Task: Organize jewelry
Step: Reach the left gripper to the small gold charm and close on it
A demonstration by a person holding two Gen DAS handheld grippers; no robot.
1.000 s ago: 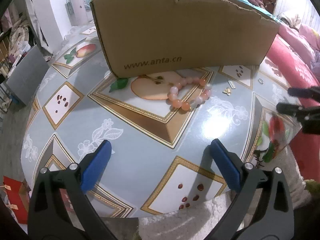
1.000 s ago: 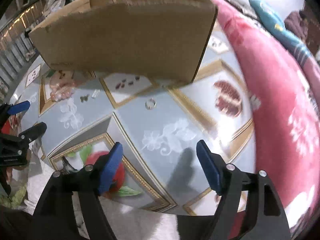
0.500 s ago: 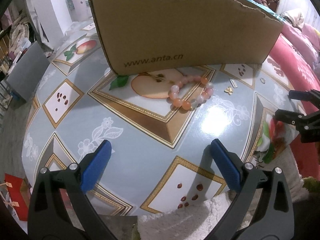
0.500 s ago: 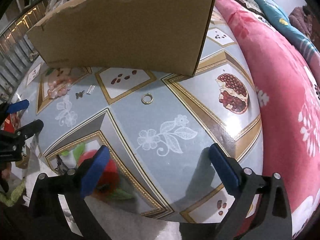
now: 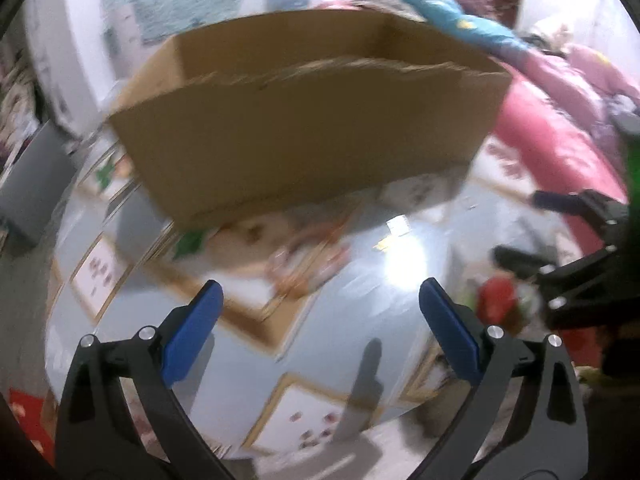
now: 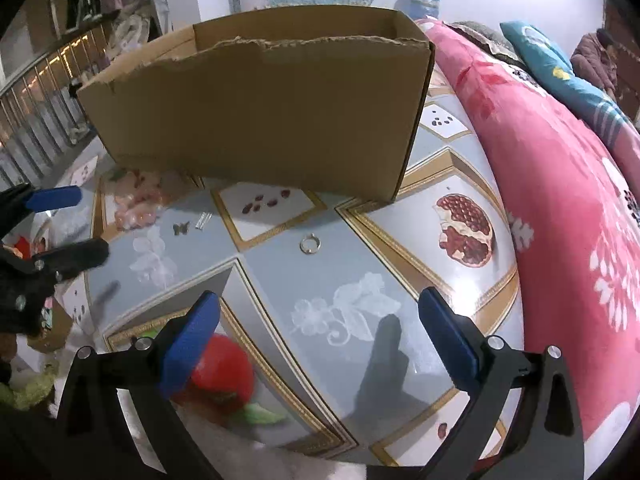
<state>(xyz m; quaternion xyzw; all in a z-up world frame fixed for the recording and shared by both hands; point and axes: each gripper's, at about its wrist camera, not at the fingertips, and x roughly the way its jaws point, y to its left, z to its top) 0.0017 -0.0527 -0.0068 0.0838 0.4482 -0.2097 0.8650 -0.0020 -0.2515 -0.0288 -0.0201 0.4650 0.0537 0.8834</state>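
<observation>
A small ring [image 6: 310, 245], pale metal with a tiny raised setting on its upper edge, lies flat on the patterned tablecloth [image 6: 360, 272] ahead of the right gripper [image 6: 318, 330], roughly centred between its two blue pads and well clear of both. Farther ahead and off to the left pad's side sit a little butterfly-shaped charm [image 6: 181, 228] and just beside it a short silvery bar [image 6: 203, 221]; beyond those, a bracelet [image 6: 138, 210] of round pink and orange beads lies close to the foot of the cardboard box [image 6: 260, 120]. The box stands open-topped with a ragged torn upper edge, straight ahead of both grippers.

The right gripper's jaws have just been opening and now stand wide, nothing between them. The left gripper [image 5: 320, 326] also stands wide and empty; its view is smeared, showing the bracelet [image 5: 308, 260] only as a pinkish blur ahead between its pads. A pink floral blanket [image 6: 560, 200] lies past the right pad's side.
</observation>
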